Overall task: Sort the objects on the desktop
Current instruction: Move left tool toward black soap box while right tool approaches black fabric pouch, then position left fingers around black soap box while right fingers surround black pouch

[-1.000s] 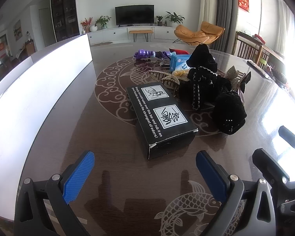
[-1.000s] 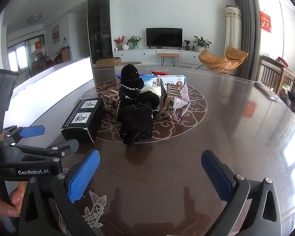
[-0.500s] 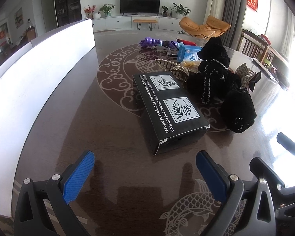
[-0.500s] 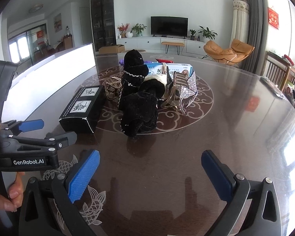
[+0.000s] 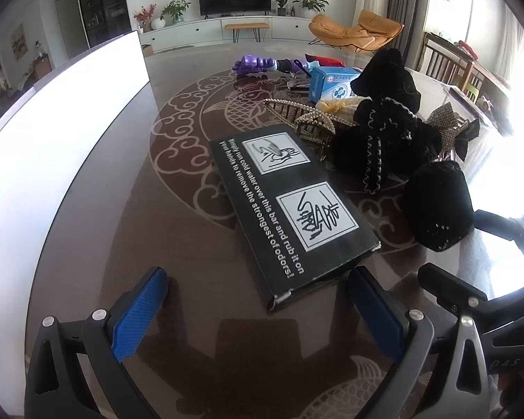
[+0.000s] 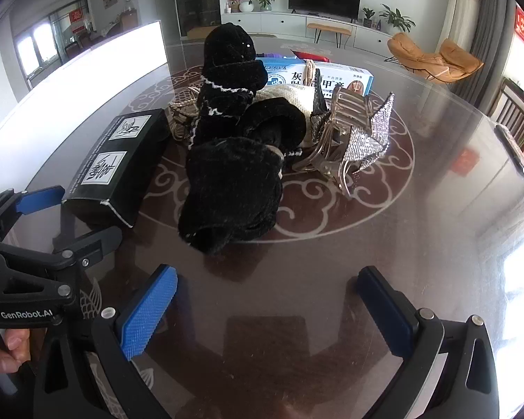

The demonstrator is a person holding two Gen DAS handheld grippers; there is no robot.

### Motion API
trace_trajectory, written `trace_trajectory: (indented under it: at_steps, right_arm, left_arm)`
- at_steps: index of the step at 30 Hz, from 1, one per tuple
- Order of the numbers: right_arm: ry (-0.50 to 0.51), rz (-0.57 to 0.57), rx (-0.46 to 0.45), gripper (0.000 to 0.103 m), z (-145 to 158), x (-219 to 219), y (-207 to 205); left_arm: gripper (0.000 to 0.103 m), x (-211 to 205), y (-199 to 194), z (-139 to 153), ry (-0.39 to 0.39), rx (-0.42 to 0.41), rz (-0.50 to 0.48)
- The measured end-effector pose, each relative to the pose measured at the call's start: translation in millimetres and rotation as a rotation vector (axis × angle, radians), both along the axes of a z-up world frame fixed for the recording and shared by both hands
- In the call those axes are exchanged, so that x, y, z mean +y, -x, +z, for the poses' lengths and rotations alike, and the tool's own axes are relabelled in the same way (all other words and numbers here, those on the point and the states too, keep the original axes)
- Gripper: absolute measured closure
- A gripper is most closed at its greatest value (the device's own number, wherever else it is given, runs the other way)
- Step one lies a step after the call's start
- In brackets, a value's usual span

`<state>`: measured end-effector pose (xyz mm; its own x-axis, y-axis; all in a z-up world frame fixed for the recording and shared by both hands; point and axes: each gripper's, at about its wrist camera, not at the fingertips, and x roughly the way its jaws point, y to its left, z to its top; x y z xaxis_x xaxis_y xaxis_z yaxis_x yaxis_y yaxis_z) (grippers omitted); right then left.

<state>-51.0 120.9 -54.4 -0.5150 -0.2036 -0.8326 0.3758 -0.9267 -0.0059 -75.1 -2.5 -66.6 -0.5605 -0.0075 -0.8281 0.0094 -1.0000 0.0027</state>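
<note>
The left tool hovers low over a dark glossy worktop patterned with fish and cloud scrolls, its blue-padded fingers spread wide apart and holding nothing, the near end of a long black box lying between and just ahead of the tips. The box, printed with white lettering about removing odors and two line drawings, lies flat and angled away toward the worktop's centre. In the right wrist view, the right tool is likewise spread wide and empty above bare worktop, with a heap of black knitted fabric trimmed in white stitching just ahead of it. Beside that heap on the right rests a large rhinestone-covered hair claw, and behind it a cream knitted piece and a blue and white carton with Chinese characters. A pearl-edged hair clip sits between the black box and the black fabric, touching or nearly touching both. Farther back lies a purple toy hand. A long white panel stands along the worktop's left edge. A person's fingers grip the left tool's handle at the lower left of the right wrist view.
</note>
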Motion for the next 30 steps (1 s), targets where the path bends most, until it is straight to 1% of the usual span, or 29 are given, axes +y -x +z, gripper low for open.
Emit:
trace_trajectory:
  at_steps: [4,7,10,30]
  right_arm:
    - [0.002,-0.024,0.011,0.0,-1,-1,26]
    - [0.01,-0.07,0.028,0.0,-1,-1,46]
    - [0.007,-0.078,0.027,0.0,0,-2,56]
    - [0.008,-0.078,0.029,0.0,1,-2,56]
  left_arm:
    - [0.0,-3,37,0,-0.002,0.022,-0.004]
    - [0.0,-2,68,0,-0.006,0.026,-0.061]
    - [0.0,-5,84,1,-0.008,0.025,-0.11]
    - [0.0,-2,84,1,-0.007,0.026,-0.103]
